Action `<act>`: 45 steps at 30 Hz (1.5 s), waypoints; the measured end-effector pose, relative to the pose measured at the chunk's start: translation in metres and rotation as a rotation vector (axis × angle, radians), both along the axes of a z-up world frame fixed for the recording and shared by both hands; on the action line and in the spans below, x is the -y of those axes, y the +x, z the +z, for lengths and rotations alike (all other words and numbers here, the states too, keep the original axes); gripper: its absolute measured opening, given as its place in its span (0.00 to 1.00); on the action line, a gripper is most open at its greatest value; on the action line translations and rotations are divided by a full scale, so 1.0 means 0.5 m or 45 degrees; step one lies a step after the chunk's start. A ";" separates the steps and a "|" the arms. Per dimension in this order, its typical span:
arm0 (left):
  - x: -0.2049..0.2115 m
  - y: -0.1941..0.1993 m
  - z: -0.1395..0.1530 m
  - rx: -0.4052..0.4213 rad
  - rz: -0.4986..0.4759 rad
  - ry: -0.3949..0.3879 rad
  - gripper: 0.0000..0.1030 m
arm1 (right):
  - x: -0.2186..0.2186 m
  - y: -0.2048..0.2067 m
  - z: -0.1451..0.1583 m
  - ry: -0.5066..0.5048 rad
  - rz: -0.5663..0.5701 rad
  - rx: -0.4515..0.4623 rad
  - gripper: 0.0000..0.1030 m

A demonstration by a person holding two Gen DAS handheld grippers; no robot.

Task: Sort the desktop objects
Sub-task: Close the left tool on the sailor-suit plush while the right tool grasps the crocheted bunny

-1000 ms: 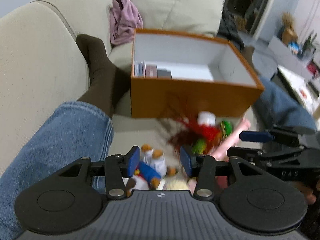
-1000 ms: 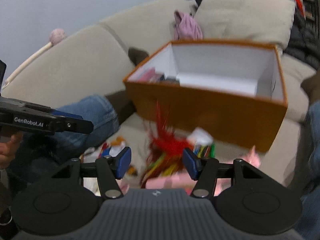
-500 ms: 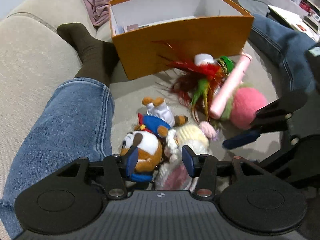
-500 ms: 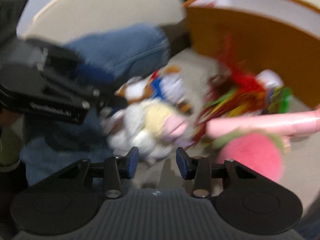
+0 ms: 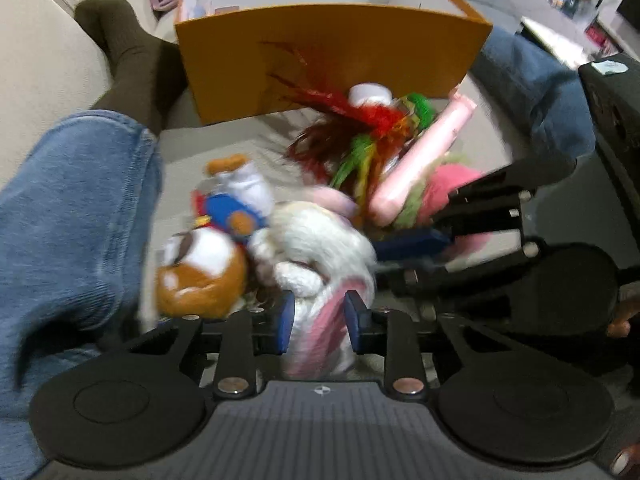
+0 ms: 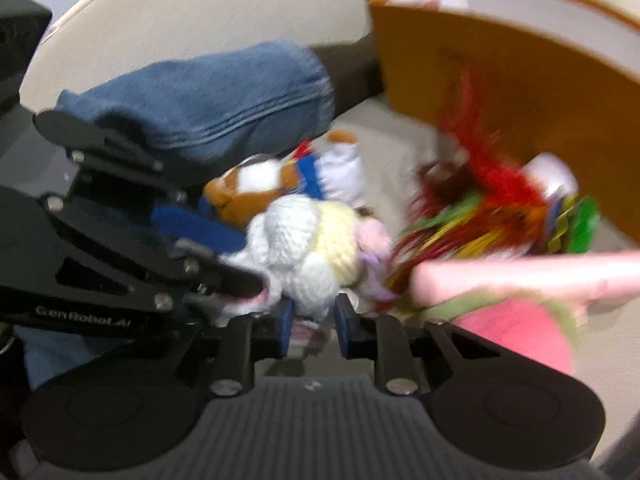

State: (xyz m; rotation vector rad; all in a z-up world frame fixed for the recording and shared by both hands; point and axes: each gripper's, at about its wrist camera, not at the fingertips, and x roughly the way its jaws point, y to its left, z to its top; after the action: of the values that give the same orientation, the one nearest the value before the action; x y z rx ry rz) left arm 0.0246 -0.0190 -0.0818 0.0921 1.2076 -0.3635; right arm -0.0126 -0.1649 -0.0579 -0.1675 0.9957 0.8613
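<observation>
Grabbing stage, I'd say: both grippers go for the white knitted plush (image 5: 320, 240) lying on the sofa (image 5: 36, 52), at 6 o'clock from the orange box (image 5: 332, 56). Left gripper (image 5: 319, 322) has its fingers pinching its pink-white end; right gripper (image 6: 313, 322) has its fingers around its lower part, whether clamped I cannot tell. Next: lift it into the box. Only writing: "GenRobot.AI" (image 6: 82, 317).

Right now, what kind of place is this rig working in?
Most likely a home living room, worked from a beige sofa. The person's jeans-clad leg lies across the cushions, plush toys are piled before an orange box, and a low table stands beyond.
</observation>
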 end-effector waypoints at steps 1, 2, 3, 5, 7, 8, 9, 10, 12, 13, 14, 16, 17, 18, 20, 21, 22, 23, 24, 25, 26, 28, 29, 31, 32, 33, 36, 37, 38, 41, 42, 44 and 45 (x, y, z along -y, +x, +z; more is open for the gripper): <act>0.003 0.004 -0.003 -0.014 0.005 -0.049 0.29 | 0.006 0.005 0.005 -0.016 -0.028 0.030 0.10; 0.008 0.008 -0.007 -0.033 0.012 -0.095 0.29 | 0.013 0.014 0.009 -0.032 -0.064 0.046 0.04; 0.014 0.012 -0.012 -0.044 0.022 -0.123 0.28 | 0.019 0.020 0.012 -0.040 -0.090 0.048 0.02; 0.030 0.018 -0.024 -0.050 0.040 -0.146 0.28 | 0.031 0.034 0.013 -0.050 -0.137 0.046 0.02; 0.042 0.019 -0.034 -0.061 0.034 -0.166 0.28 | 0.040 0.039 0.017 -0.050 -0.159 0.042 0.03; 0.044 0.016 -0.034 -0.058 0.030 -0.160 0.28 | 0.042 0.038 0.020 -0.053 -0.166 0.041 0.04; 0.044 0.012 -0.031 -0.052 0.027 -0.147 0.28 | 0.043 0.036 0.021 -0.060 -0.169 0.046 0.06; 0.042 0.008 -0.027 -0.049 0.026 -0.139 0.28 | 0.043 0.034 0.023 -0.072 -0.174 0.055 0.07; 0.032 0.000 -0.018 -0.041 0.030 -0.120 0.29 | 0.042 0.029 0.027 -0.099 -0.182 0.071 0.08; 0.028 -0.006 -0.010 -0.027 0.027 -0.102 0.29 | 0.039 0.027 0.028 -0.106 -0.183 0.075 0.08; 0.023 -0.012 -0.002 -0.011 0.023 -0.082 0.29 | 0.036 0.025 0.031 -0.110 -0.185 0.078 0.08; 0.008 -0.016 0.017 0.024 0.023 -0.043 0.30 | 0.035 0.019 0.040 -0.114 -0.181 0.086 0.08; 0.001 -0.018 0.027 0.043 0.027 -0.020 0.31 | 0.034 0.017 0.042 -0.116 -0.176 0.089 0.10; -0.006 -0.019 0.035 0.060 0.032 0.003 0.32 | 0.032 0.014 0.046 -0.114 -0.171 0.093 0.13; -0.019 -0.020 0.050 0.090 0.041 0.048 0.36 | 0.030 0.007 0.054 -0.113 -0.163 0.097 0.17; -0.025 -0.017 0.054 0.098 0.042 0.066 0.36 | 0.029 0.006 0.056 -0.111 -0.158 0.095 0.20; -0.030 -0.015 0.058 0.106 0.041 0.090 0.36 | 0.028 0.004 0.058 -0.107 -0.151 0.090 0.21; -0.034 -0.014 0.059 0.111 0.036 0.114 0.38 | 0.027 0.002 0.061 -0.100 -0.145 0.081 0.23; -0.036 -0.011 0.060 0.114 0.030 0.144 0.43 | 0.025 0.002 0.062 -0.092 -0.138 0.069 0.26; -0.037 -0.009 0.060 0.117 0.019 0.180 0.48 | 0.024 0.001 0.063 -0.077 -0.129 0.046 0.26; -0.037 -0.006 0.058 0.122 0.006 0.208 0.51 | 0.024 0.001 0.065 -0.054 -0.118 0.018 0.28; -0.034 -0.003 0.052 0.122 -0.024 0.259 0.51 | 0.022 -0.001 0.067 -0.004 -0.090 -0.022 0.35; -0.032 0.000 0.048 0.118 -0.038 0.277 0.51 | 0.019 -0.004 0.067 0.005 -0.080 -0.034 0.39; -0.028 0.004 0.039 0.111 -0.060 0.304 0.51 | 0.008 -0.008 0.059 -0.008 -0.056 -0.050 0.42; -0.025 0.006 0.033 0.109 -0.073 0.316 0.51 | 0.002 -0.008 0.050 -0.023 -0.044 -0.066 0.43; -0.022 0.009 0.027 0.108 -0.088 0.330 0.51 | -0.003 -0.007 0.043 -0.031 -0.034 -0.083 0.43; -0.020 0.021 0.011 0.094 -0.121 0.345 0.52 | -0.018 -0.006 0.016 -0.057 -0.009 -0.134 0.43; -0.020 0.026 0.006 0.085 -0.127 0.343 0.52 | -0.022 -0.007 0.009 -0.063 0.001 -0.135 0.43; -0.019 0.031 0.003 0.081 -0.135 0.345 0.52 | -0.028 -0.008 0.002 -0.065 0.014 -0.137 0.46; -0.009 0.042 0.000 0.127 -0.162 0.418 0.59 | -0.040 -0.009 -0.008 -0.065 0.036 -0.141 0.49; -0.007 0.045 -0.001 0.143 -0.167 0.463 0.59 | -0.045 -0.008 -0.010 -0.076 0.039 -0.136 0.51; -0.002 0.053 -0.009 0.160 -0.190 0.539 0.59 | -0.058 -0.010 -0.016 -0.107 0.045 -0.110 0.52; -0.002 0.056 -0.014 0.151 -0.206 0.551 0.59 | -0.062 -0.009 -0.020 -0.124 0.048 -0.097 0.53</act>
State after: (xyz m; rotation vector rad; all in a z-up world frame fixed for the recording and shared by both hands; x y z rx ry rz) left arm 0.0528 -0.0179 -0.0887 0.5800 1.1475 -0.2282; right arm -0.0169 -0.1339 -0.0677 -0.2389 1.1096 0.8590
